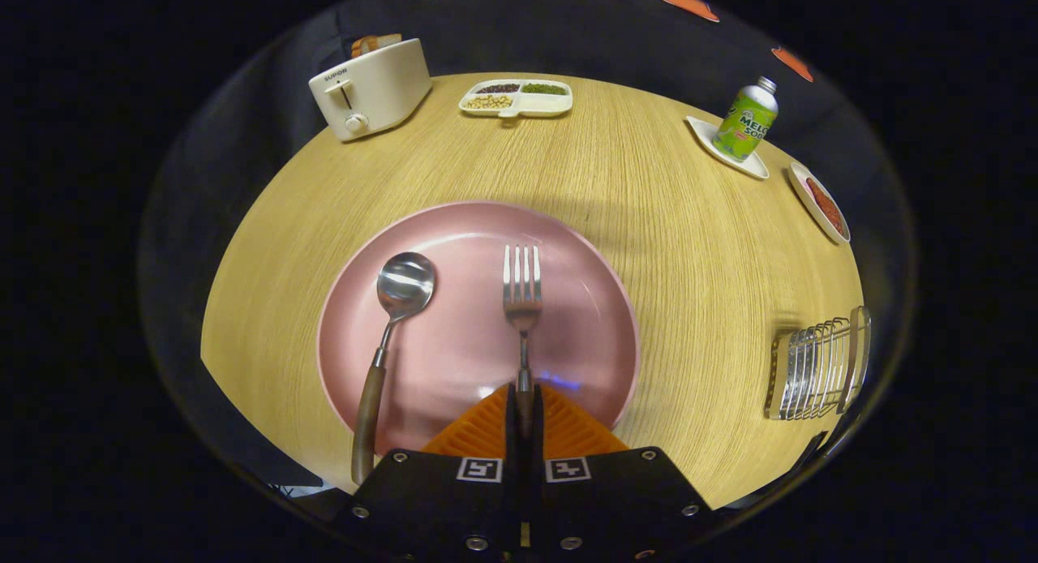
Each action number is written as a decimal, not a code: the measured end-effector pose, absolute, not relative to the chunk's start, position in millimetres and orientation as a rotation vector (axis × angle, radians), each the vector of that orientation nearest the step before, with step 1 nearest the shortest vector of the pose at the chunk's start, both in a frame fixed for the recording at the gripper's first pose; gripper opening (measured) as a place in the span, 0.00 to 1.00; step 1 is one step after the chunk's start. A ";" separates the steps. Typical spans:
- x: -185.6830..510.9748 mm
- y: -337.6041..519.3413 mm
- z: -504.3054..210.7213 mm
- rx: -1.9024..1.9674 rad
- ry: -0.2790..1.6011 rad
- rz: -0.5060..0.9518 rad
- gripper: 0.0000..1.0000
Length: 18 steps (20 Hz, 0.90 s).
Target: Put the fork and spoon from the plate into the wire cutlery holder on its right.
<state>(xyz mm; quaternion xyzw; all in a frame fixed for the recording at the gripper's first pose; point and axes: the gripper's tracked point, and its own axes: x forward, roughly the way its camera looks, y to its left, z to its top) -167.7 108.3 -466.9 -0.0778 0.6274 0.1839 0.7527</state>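
A pink plate (454, 352) lies on the wooden table just ahead of my fingers. On it the fork (522, 303) points away from me, its handle running back between my fingers. My gripper (525, 401) is shut on the fork's handle, both fingers pressed against it. The spoon (393, 320) lies left of the fork, bowl up, its wooden handle reaching over the plate's near rim. The wire cutlery holder (819, 368) stands on the table to the right of the plate.
At the table's far side stand a cream toaster (369, 88), a divided dish of beans (516, 98) and a green soda bottle (748, 121) on a white coaster. A small dish with red food (821, 202) sits beyond the holder.
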 end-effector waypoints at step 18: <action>-88.6 -38.8 -317.6 -0.063 1.054 0.187 0.05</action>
